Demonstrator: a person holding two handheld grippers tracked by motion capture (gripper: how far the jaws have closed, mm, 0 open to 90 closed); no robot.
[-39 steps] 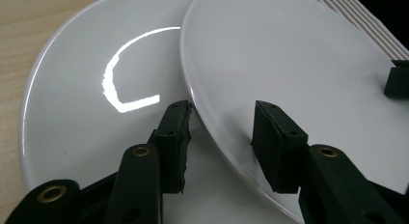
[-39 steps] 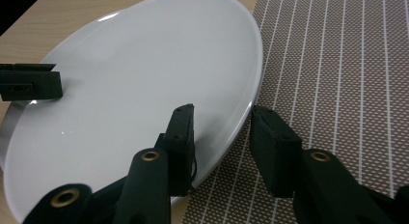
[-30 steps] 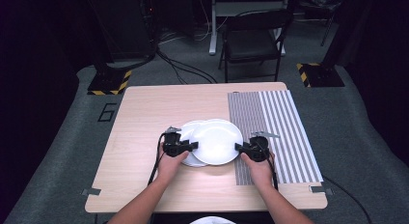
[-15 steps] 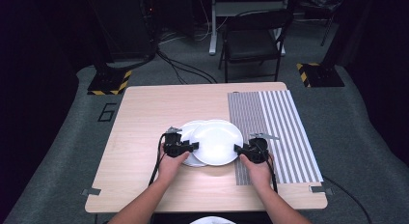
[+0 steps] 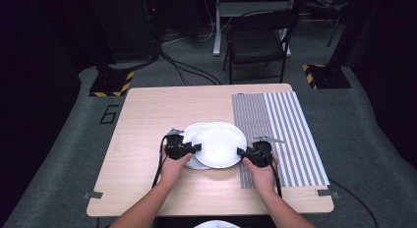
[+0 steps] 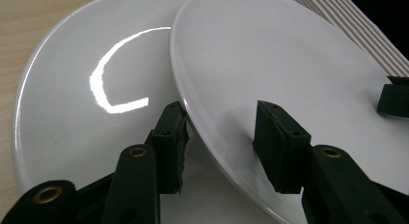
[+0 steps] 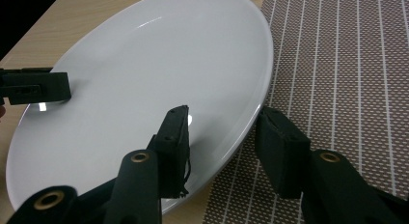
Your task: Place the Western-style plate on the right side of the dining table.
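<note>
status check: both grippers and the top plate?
Left gripper and right gripper each straddle top plate rim, opposite sides; right jaws just opened slightly. Top plate overlaps lower plate. Nothing in the way.

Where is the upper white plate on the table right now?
In the high view, the upper white plate lies near the table's middle, overlapping the lower plate on its left, its right edge beside the striped mat.

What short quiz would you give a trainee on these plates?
1. True or false: the top plate and lower plate lie apart.
2. The top plate's right edge lies over: A the mat, B a chair, C a bowl.
3. What pattern does the mat have?
Key: 1 false, they overlap; 2 A; 3 stripes.
</note>
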